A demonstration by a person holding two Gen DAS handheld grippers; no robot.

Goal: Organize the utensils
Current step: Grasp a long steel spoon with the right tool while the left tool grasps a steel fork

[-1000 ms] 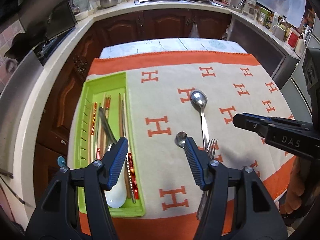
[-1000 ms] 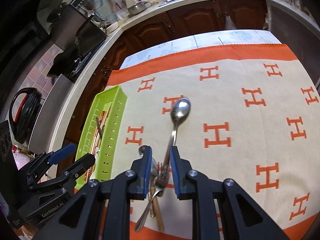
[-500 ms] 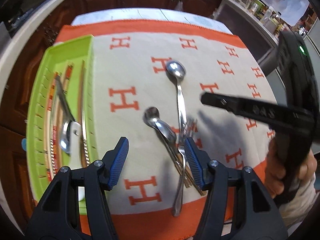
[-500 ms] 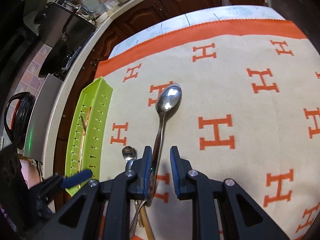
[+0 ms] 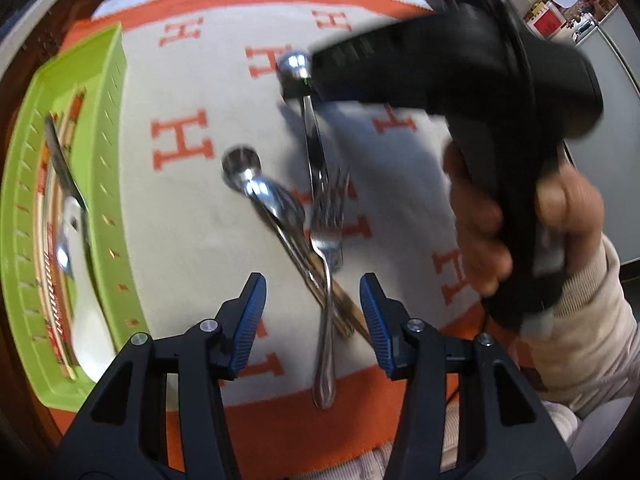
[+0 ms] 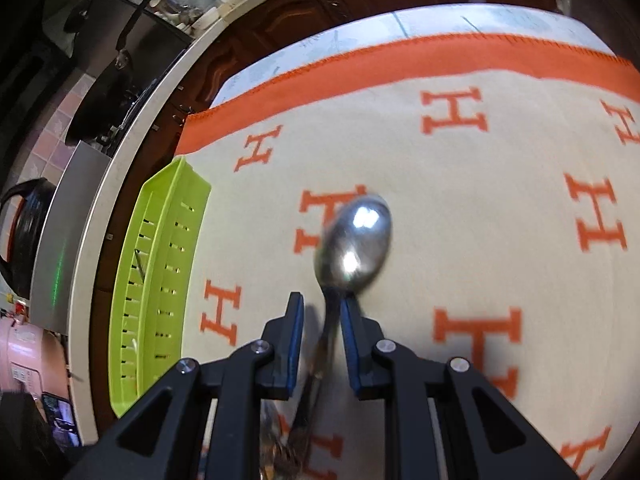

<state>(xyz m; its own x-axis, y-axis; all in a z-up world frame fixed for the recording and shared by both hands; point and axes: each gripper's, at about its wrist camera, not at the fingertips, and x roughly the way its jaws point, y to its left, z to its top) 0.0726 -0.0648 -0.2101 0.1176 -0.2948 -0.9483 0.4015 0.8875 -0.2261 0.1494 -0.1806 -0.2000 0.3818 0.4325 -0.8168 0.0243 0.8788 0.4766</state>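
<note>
Steel spoon (image 6: 354,238) on the cream-and-orange cloth (image 6: 500,208), handle between the narrowly parted right gripper (image 6: 322,316) pads, grip uncertain; left gripper (image 5: 312,300) wide apart above fork (image 5: 326,248); green tray (image 5: 104,184) left.

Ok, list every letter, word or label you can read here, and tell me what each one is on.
"H": large orange letters repeated across the cream cloth, seen in both views.
Control panel print on the pink appliance: too small to read.
Nothing else legible.
</note>
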